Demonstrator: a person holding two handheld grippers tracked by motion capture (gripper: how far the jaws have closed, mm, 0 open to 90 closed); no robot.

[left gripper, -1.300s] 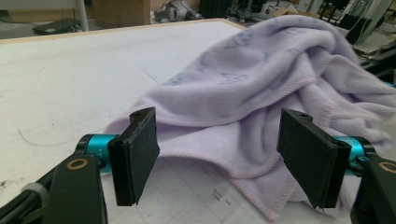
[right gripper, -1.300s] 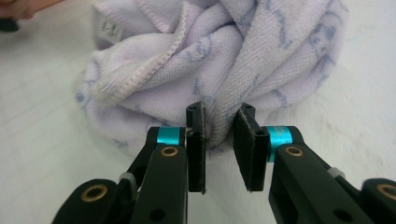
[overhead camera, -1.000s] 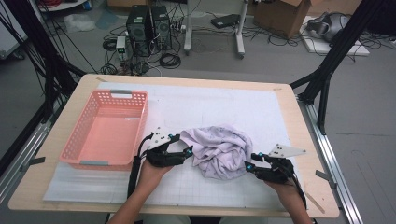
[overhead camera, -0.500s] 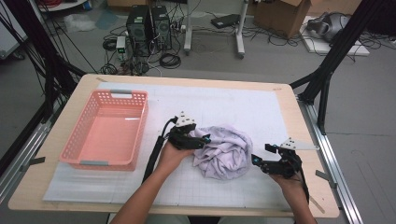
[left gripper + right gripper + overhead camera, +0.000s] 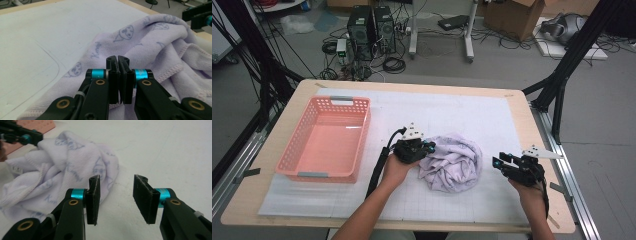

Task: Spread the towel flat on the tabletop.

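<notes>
Our left hand-held gripper [image 5: 117, 75] has just pressed its jaws together at the towel's [image 5: 452, 162] left edge; we cannot tell whether cloth is caught between them. Our right hand-held gripper [image 5: 116, 195], jaws just narrowed but still spread on nothing, hangs just right of the towel. The towel lies crumpled mid-surface [image 5: 492, 115], with the basket [image 5: 297, 160] to its left.

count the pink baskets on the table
1. The pink basket sits on the left part of the table, left of the crumpled lilac towel. Nothing on the table looks big enough to hide another.
</notes>
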